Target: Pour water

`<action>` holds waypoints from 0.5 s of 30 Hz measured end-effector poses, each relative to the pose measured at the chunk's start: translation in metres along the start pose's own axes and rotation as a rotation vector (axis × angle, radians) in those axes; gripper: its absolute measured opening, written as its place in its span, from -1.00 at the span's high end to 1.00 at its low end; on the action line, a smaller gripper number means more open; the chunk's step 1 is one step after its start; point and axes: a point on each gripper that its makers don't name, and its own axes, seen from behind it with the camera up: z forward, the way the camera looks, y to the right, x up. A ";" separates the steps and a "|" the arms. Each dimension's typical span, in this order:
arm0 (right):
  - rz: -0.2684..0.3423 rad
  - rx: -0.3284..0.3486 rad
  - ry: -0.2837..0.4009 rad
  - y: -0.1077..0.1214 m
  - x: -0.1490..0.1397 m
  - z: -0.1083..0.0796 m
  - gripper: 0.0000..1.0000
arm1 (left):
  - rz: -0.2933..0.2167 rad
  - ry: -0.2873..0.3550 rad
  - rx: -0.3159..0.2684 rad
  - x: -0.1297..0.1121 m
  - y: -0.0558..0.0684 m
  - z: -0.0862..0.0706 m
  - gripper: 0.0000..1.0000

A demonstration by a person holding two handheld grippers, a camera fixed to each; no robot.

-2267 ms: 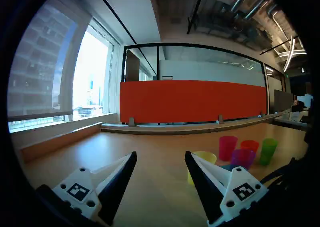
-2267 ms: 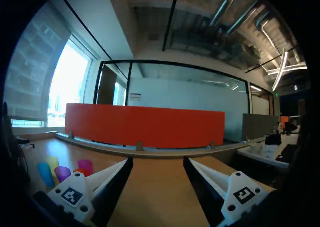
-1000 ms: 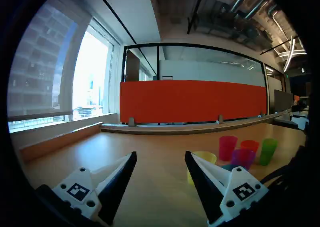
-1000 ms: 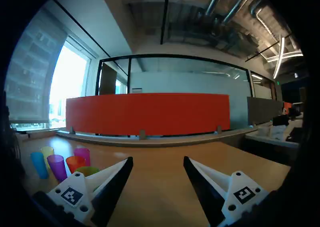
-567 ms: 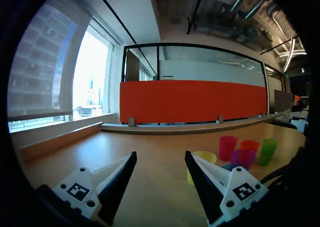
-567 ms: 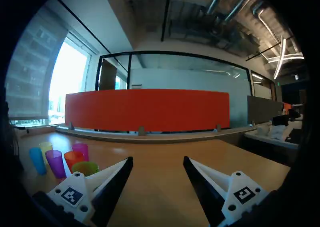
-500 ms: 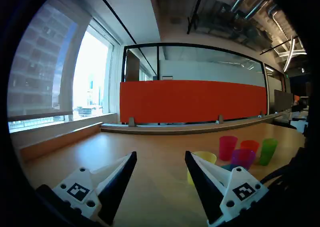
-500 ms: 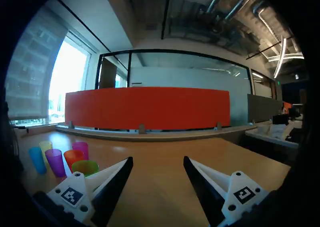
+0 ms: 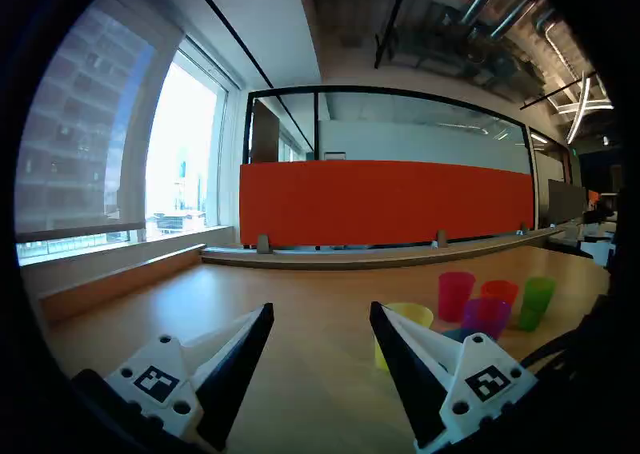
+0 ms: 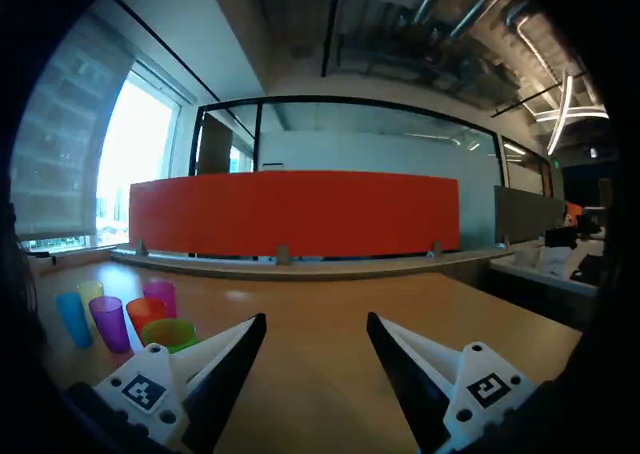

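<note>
Several coloured plastic cups stand upright on the wooden table [image 9: 320, 294]. In the left gripper view the yellow cup [image 9: 410, 316] sits just behind the right finger, with pink [image 9: 456, 294], orange [image 9: 499, 291], purple [image 9: 485, 316] and green [image 9: 536, 302] cups to its right. My left gripper [image 9: 320, 314] is open and holds nothing. In the right gripper view the cups sit at the lower left: blue [image 10: 73, 318], yellow [image 10: 90, 292], purple [image 10: 109, 322], pink [image 10: 162, 295], orange [image 10: 146, 314], green [image 10: 170, 335]. My right gripper [image 10: 316, 322] is open, to the right of the cups, holding nothing.
A long red partition [image 9: 384, 201] runs along the table's far edge. Large windows [image 9: 180, 158] and a wooden ledge [image 9: 112, 282] line the left side. More desks [image 10: 544, 274] stand beyond the table's right edge.
The right gripper has swung and tipped down a little, so the cups now sit higher and nearer its left finger. The left gripper has held still.
</note>
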 end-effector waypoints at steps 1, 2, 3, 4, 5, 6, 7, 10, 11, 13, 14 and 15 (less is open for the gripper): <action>0.000 0.000 0.000 0.000 0.000 0.000 -0.99 | 0.000 0.000 0.000 0.000 0.000 0.000 -0.77; -0.001 0.000 0.000 0.000 0.000 0.000 -1.00 | 0.000 0.000 0.000 0.000 0.000 0.000 -0.77; -0.001 0.000 0.000 -0.001 0.000 0.000 -1.00 | 0.000 0.000 0.000 0.000 0.000 0.000 -0.77; -0.001 0.000 0.000 -0.001 0.000 0.000 -1.00 | 0.000 0.000 0.000 0.000 0.000 0.000 -0.77; -0.001 0.000 0.000 -0.001 0.001 0.000 -1.00 | 0.000 0.000 0.000 0.000 0.000 0.000 -0.77; -0.001 0.000 0.000 -0.001 0.001 0.000 -1.00 | 0.000 0.000 0.000 0.000 0.000 0.000 -0.77; -0.001 0.000 0.000 -0.001 0.001 0.000 -1.00 | 0.000 0.000 0.000 0.000 0.000 0.000 -0.77; -0.002 0.000 0.000 -0.001 0.001 0.000 -1.00 | 0.000 0.000 0.000 0.000 0.000 0.000 -0.77; -0.002 0.000 0.000 -0.001 0.001 0.000 -1.00 | 0.000 0.000 0.000 0.000 0.000 0.000 -0.77; -0.002 0.000 -0.001 -0.001 0.000 0.000 -1.00 | 0.000 0.000 0.000 0.000 0.000 0.000 -0.77; -0.002 0.000 -0.001 -0.001 0.000 0.000 -1.00 | 0.000 0.000 0.000 0.000 -0.001 0.000 -0.77; -0.002 0.000 -0.001 -0.001 0.000 0.000 -1.00 | 0.000 0.000 0.000 0.000 -0.001 0.000 -0.77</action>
